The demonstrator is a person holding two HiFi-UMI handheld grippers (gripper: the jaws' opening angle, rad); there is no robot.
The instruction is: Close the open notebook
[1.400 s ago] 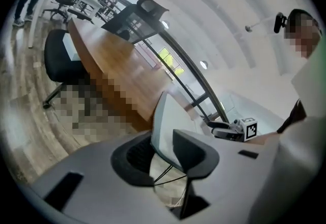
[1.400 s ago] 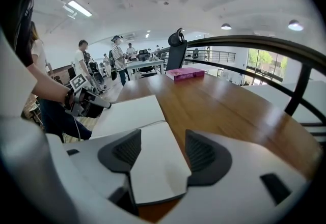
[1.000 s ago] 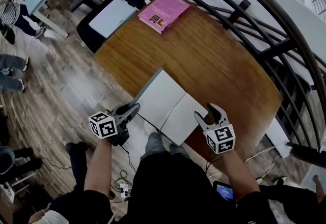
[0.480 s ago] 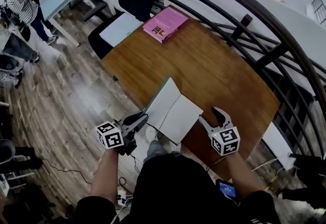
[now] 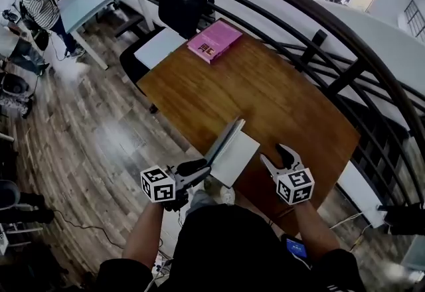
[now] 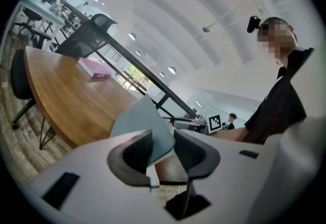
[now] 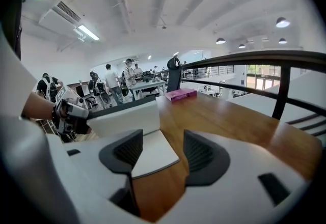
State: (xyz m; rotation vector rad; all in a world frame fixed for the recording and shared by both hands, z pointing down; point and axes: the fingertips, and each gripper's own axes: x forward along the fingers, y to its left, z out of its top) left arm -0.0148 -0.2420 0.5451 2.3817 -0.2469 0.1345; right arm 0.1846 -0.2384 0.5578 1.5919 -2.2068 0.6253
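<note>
Risk: left gripper [image 5: 201, 169], its jaws just now opening to a narrow slack gap around the notebook's [image 5: 239, 154] steeply raised left cover [image 5: 222, 141], lets it flop back open leftward; right gripper [image 5: 273, 153] hovers near, jaws half apart, empty.

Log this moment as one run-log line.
white paper notebook: cover raised steeply, not yet closed | left gripper: jaws just opening, cover between them | right gripper: open, empty

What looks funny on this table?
The notebook at the near edge of the table has its left cover standing almost upright, between the jaws of the left gripper, which have just been opening. Nothing else looks odd.
</note>
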